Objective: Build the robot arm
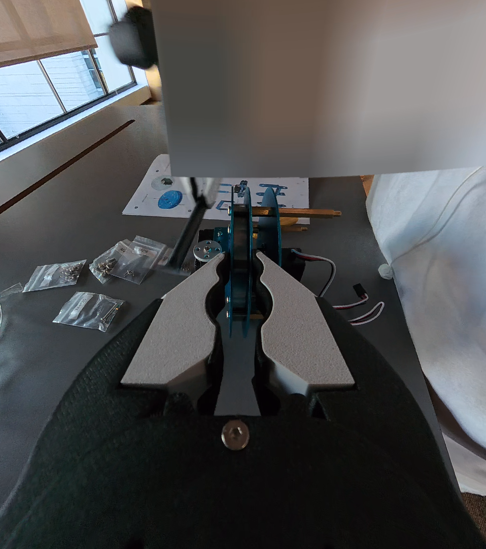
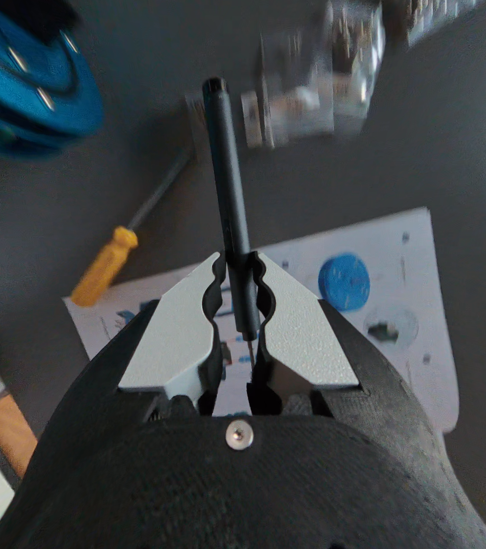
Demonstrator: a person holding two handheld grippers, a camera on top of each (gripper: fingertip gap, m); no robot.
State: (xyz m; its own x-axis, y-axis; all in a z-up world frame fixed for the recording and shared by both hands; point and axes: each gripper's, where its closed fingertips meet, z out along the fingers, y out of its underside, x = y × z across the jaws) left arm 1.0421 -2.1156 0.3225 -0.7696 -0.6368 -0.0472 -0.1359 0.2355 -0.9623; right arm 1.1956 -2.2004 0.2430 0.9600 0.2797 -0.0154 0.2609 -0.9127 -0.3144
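Observation:
My left gripper (image 1: pixel 240 254) is shut on a blue disc assembly (image 1: pixel 239 267), gripping the edge of one upright blue disc; a second blue disc (image 1: pixel 271 225) stands behind it, joined by brass standoffs (image 1: pixel 307 212). A black servo with wires (image 1: pixel 329 267) sits on its right. My right gripper (image 2: pixel 238 252) is shut on a slim black screwdriver (image 2: pixel 223 166), handle pointing forward, thin bit back between the fingers. That tool shows blurred in the left wrist view (image 1: pixel 186 234). The blue discs (image 2: pixel 27 98) show blurred at the upper left of the right wrist view.
Several small bags of screws (image 1: pixel 87 285) lie on the dark table (image 1: pixel 57 208) to the left. A printed sheet with blue pictures (image 1: pixel 158 196) lies behind the assembly. A yellow-handled screwdriver (image 2: pixel 103 266) lies by the sheet (image 2: pixel 384 297). A white cloth (image 1: pixel 458 297) hangs at right.

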